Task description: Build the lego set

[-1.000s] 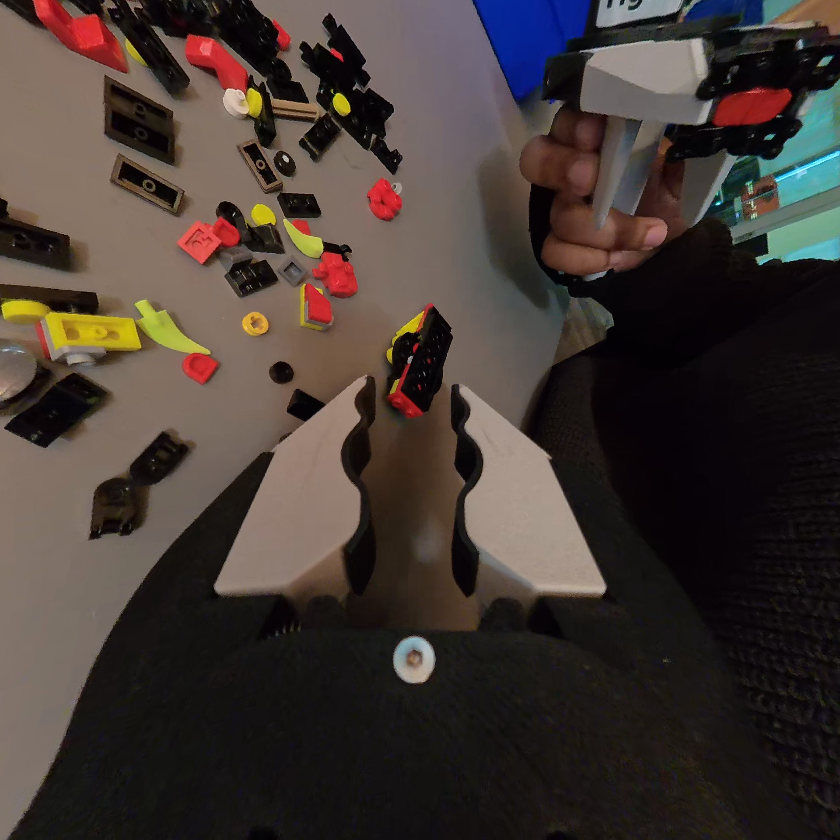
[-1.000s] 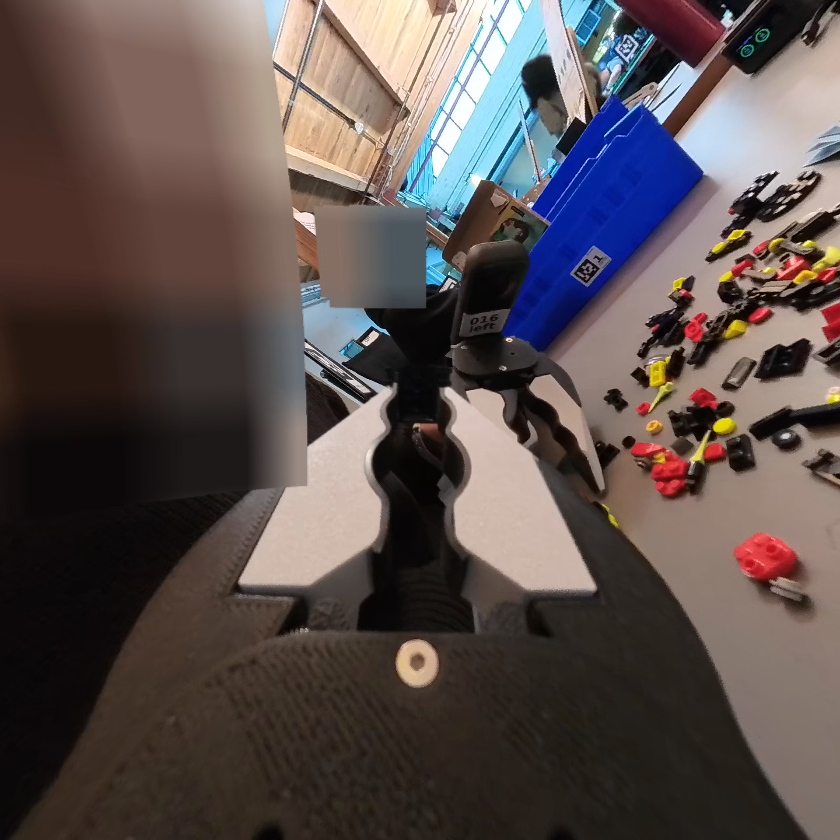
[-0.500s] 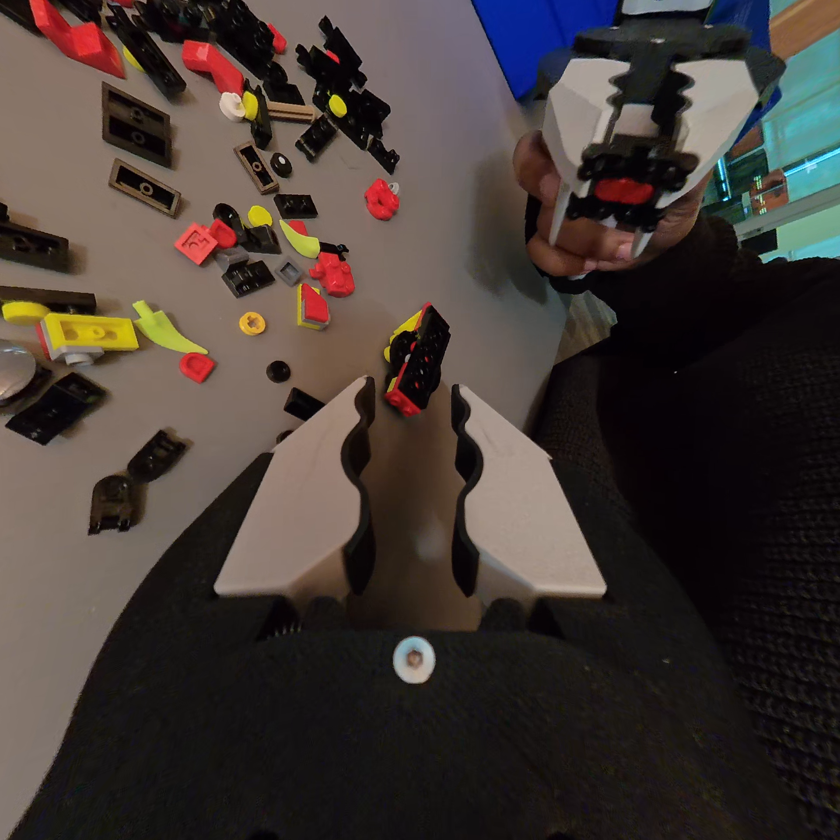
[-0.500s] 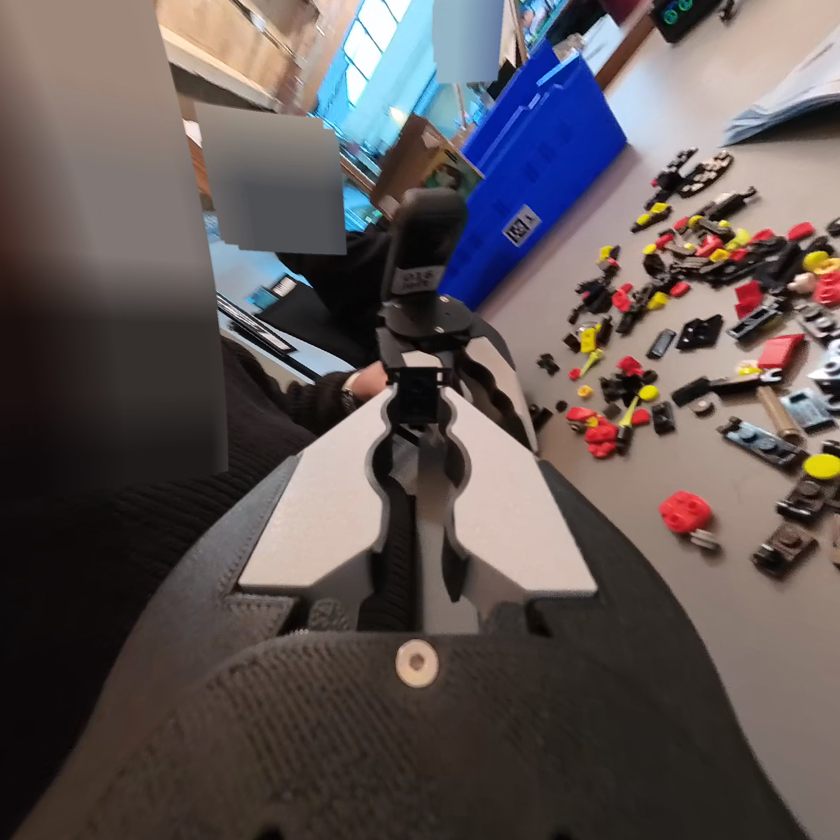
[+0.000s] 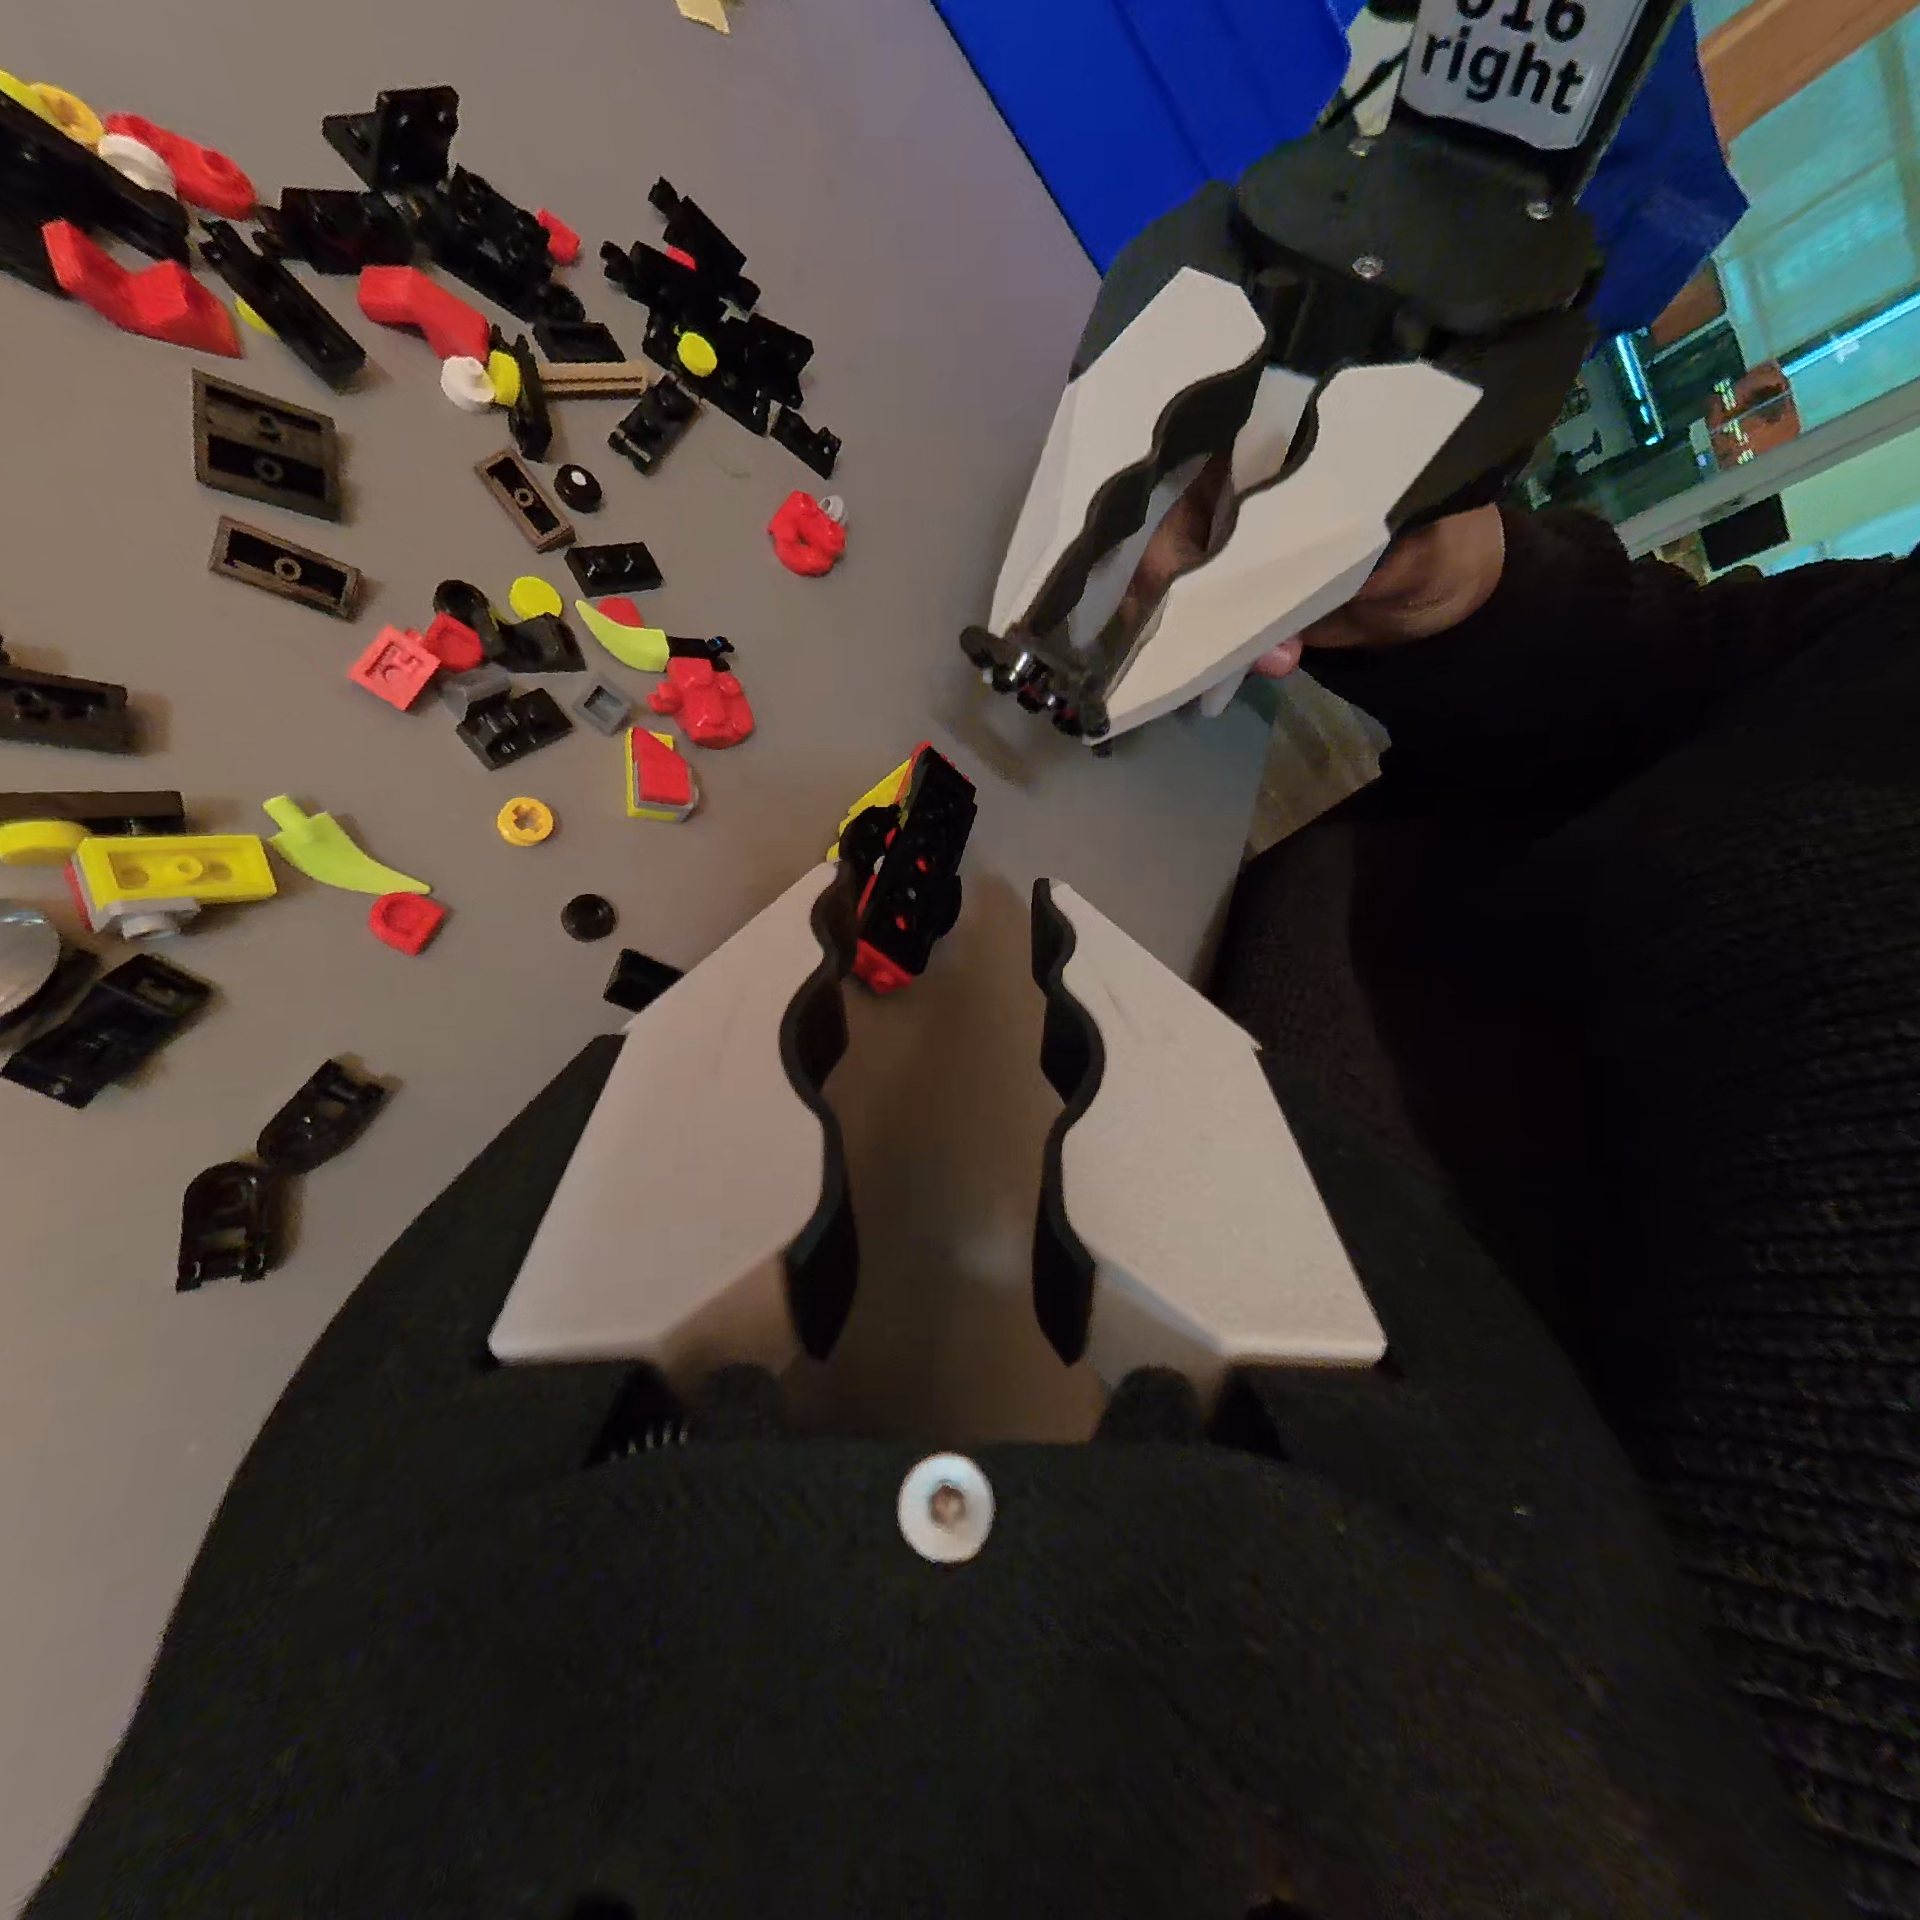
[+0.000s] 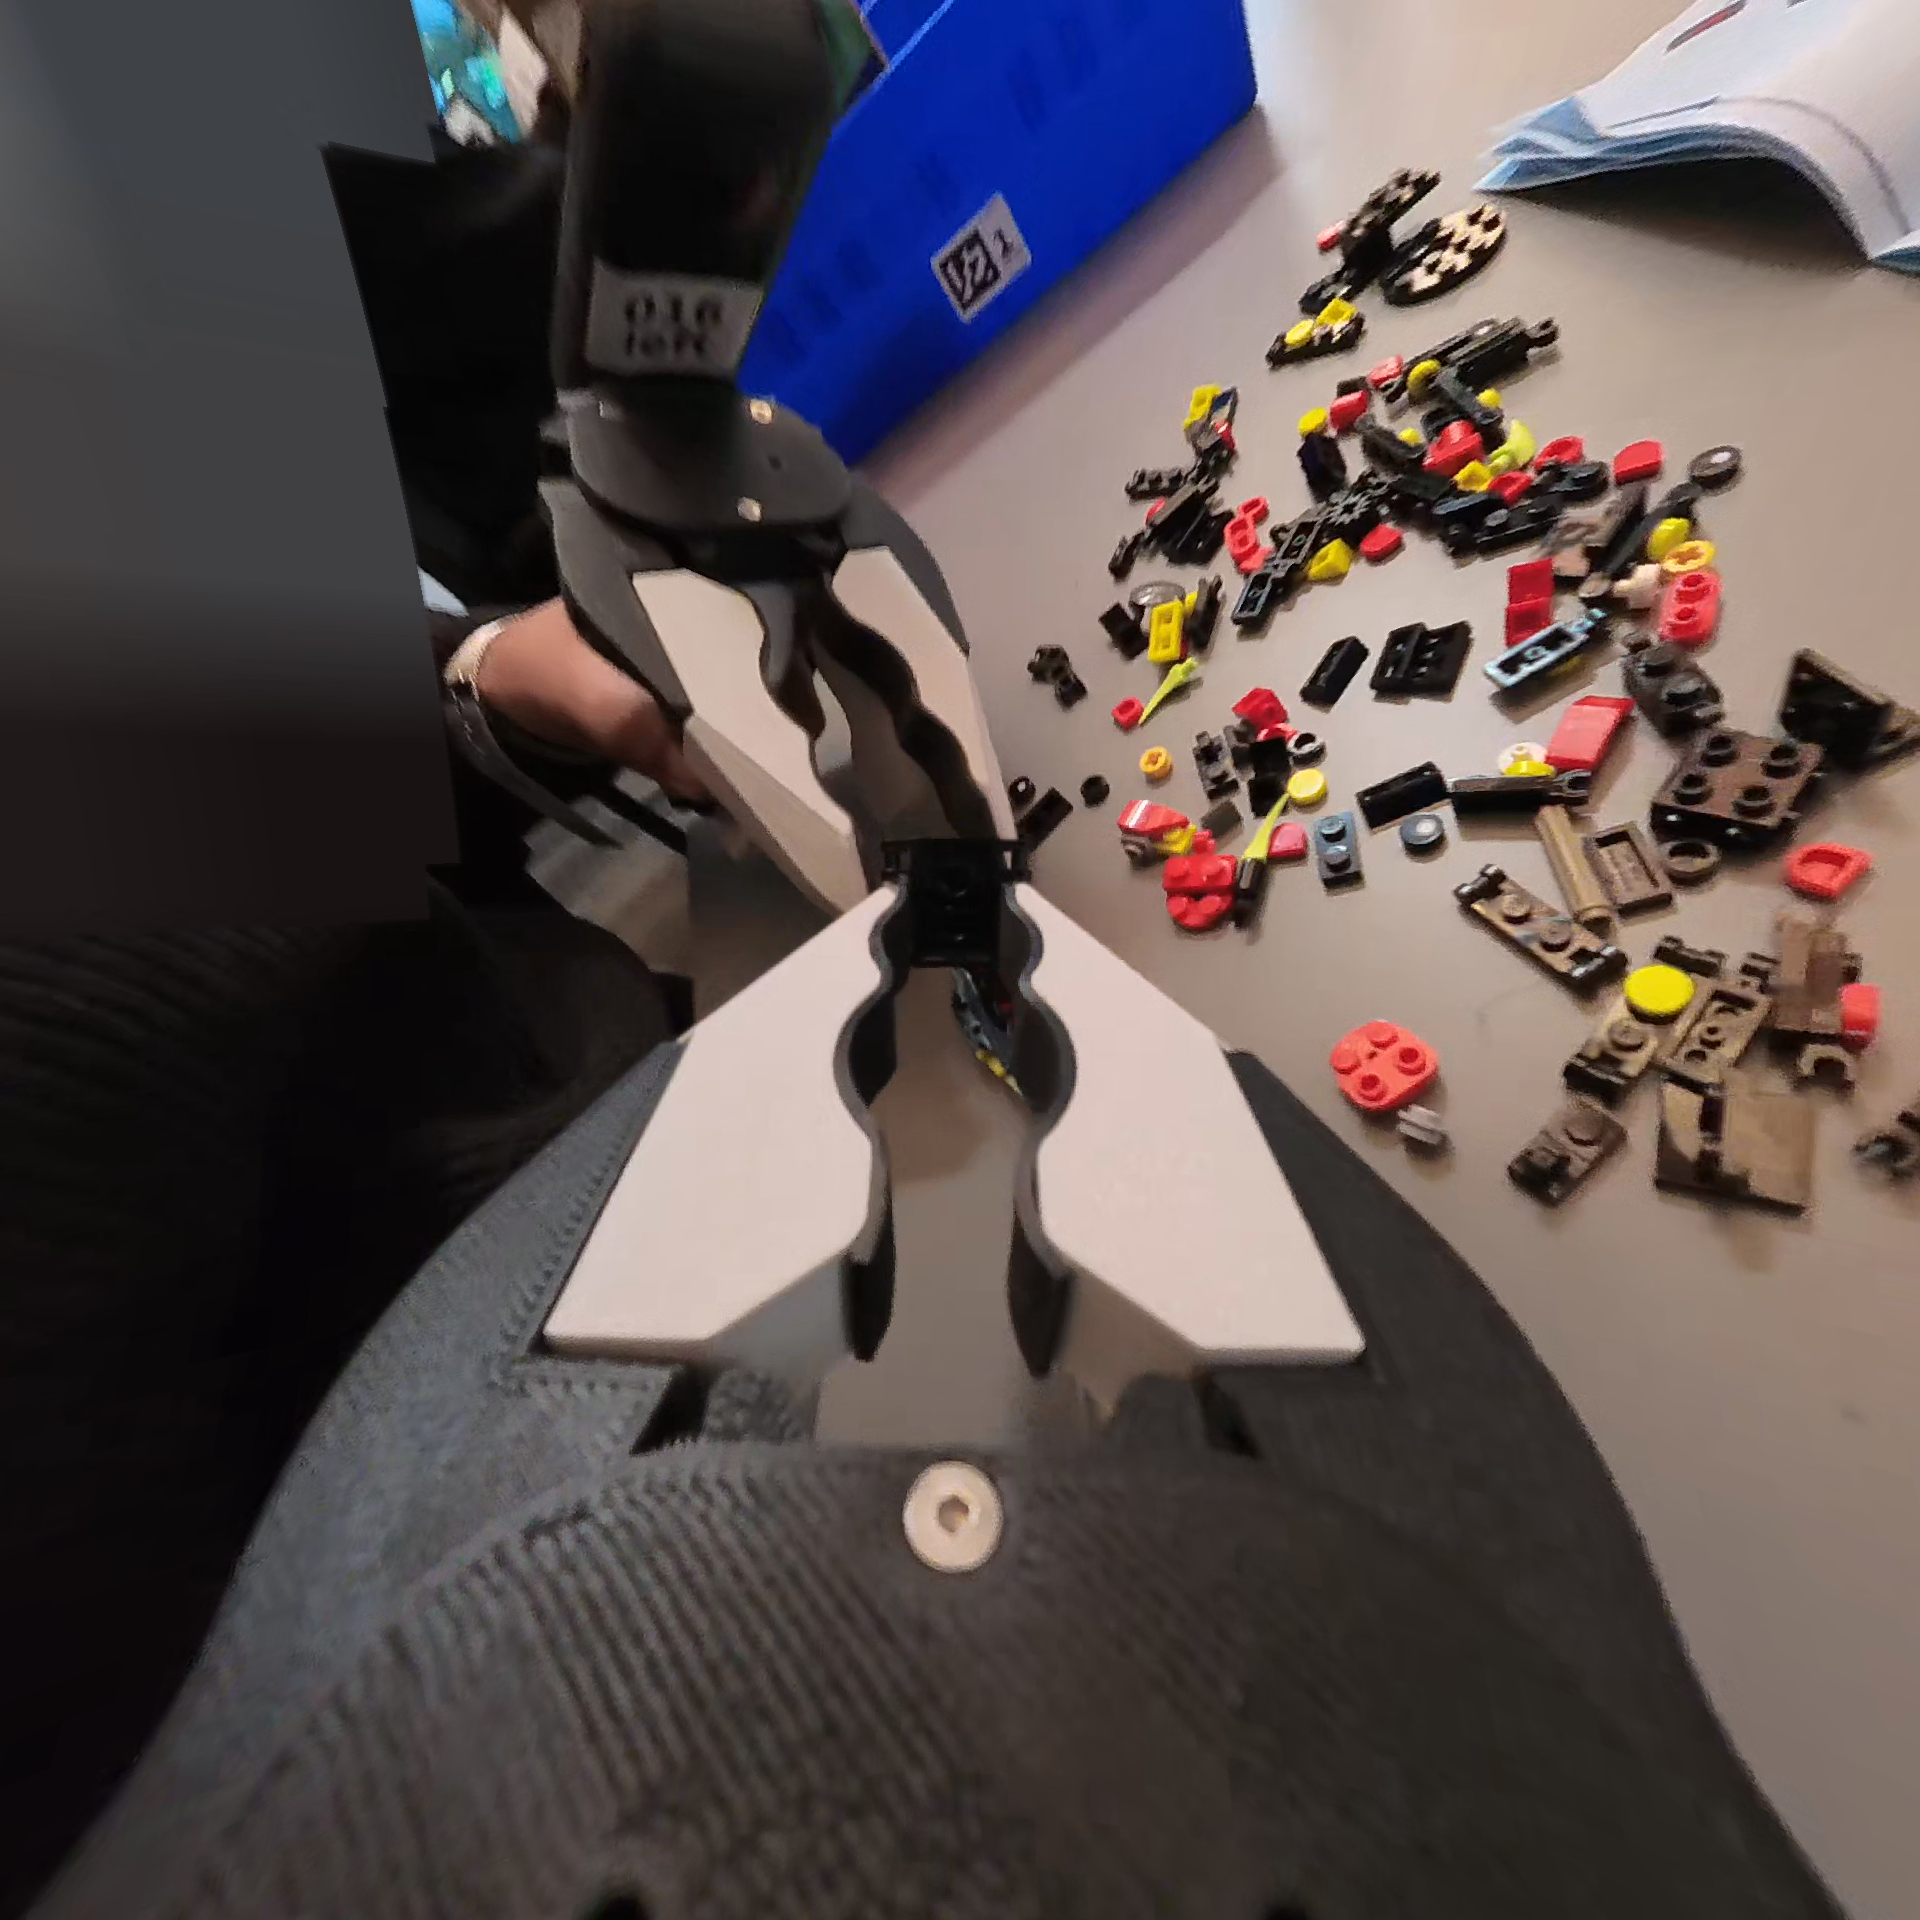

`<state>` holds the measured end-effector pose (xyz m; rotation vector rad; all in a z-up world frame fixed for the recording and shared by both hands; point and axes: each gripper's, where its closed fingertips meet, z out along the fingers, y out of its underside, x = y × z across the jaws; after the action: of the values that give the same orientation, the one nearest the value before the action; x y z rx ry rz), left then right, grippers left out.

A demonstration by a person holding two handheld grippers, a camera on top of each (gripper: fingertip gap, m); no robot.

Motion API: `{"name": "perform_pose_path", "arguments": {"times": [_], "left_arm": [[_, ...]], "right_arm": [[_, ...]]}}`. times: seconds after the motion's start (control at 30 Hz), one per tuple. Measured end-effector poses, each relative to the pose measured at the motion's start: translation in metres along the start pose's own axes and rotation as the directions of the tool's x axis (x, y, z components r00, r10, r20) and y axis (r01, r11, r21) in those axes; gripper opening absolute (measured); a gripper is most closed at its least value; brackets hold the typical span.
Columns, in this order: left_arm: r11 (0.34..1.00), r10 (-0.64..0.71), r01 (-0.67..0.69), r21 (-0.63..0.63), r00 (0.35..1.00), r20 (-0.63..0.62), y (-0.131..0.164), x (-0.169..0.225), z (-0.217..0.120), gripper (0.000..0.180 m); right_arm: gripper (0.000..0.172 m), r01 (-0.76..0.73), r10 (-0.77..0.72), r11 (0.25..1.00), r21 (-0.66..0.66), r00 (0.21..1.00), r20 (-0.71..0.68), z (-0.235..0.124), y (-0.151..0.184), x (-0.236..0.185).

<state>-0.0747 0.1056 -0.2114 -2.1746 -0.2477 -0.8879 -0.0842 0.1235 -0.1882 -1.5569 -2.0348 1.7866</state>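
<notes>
My left gripper (image 5: 940,904) is open, low over the grey table (image 5: 935,416). A small black, red and yellow brick assembly (image 5: 914,862) stands tilted between its fingertips. It leans on the left finger (image 5: 821,935), with a clear gap to the right one. My right gripper (image 6: 951,894) is shut on a small black brick piece (image 6: 945,904). In the left wrist view it (image 5: 1039,681) points tip-down, close above the table, just beyond the assembly. In the right wrist view the left gripper's fingers (image 6: 769,727) stand right behind the held piece, which hides their tips.
Several loose black, red and yellow bricks (image 5: 540,644) lie scattered to the left, also in the right wrist view (image 6: 1455,675). A blue bin (image 6: 997,208) stands at the back, with a paper booklet (image 6: 1745,135) at the far right. The table edge (image 5: 1247,790) and a dark sleeve are on the right.
The right gripper, still shut on its black piece, swung from held high and sideways to pointing tip-down beside the left gripper. The left gripper and the assembly have not moved.
</notes>
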Motion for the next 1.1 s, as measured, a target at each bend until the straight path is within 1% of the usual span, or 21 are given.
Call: {"name": "perform_pose_path", "arguments": {"times": [0.13,0.27,0.37,0.47,0.57,0.73,1.1], "left_arm": [[1.0,0.0,0.0,-0.018,1.0,0.004,0.003,-0.001,0.001,0.031],[0.999,0.008,-0.008,-0.033,1.0,0.006,0.006,0.0,0.003,0.031],[0.999,0.009,-0.009,-0.033,1.0,0.006,0.006,0.0,0.003,0.031],[0.999,0.007,-0.007,-0.031,1.0,0.004,0.006,0.001,0.002,0.031],[0.999,0.007,-0.007,-0.032,1.0,0.005,0.006,0.001,0.002,0.031],[0.999,0.006,-0.006,-0.037,1.0,0.005,0.007,0.0,0.003,0.031],[0.999,-0.003,0.003,-0.037,1.0,0.006,0.007,-0.001,0.003,0.032]], "right_arm": [[0.014,0.14,-0.14,0.987,-0.077,0.99,0.001,-0.003,0.009,-0.006],[0.014,0.28,-0.29,0.944,-0.177,0.956,-0.034,-0.002,0.023,-0.003],[0.014,0.342,-0.361,0.908,-0.241,0.932,-0.035,0.002,0.033,-0.003],[0.014,0.39,-0.412,0.881,-0.268,0.911,-0.029,0.005,0.038,-0.006],[0.014,0.413,-0.434,0.873,-0.261,0.901,-0.024,0.006,0.038,-0.009],[0.014,0.409,-0.424,0.882,-0.233,0.906,-0.016,0.006,0.034,-0.012],[0.014,0.409,-0.424,0.883,-0.229,0.906,-0.016,0.006,0.033,-0.012]]}}
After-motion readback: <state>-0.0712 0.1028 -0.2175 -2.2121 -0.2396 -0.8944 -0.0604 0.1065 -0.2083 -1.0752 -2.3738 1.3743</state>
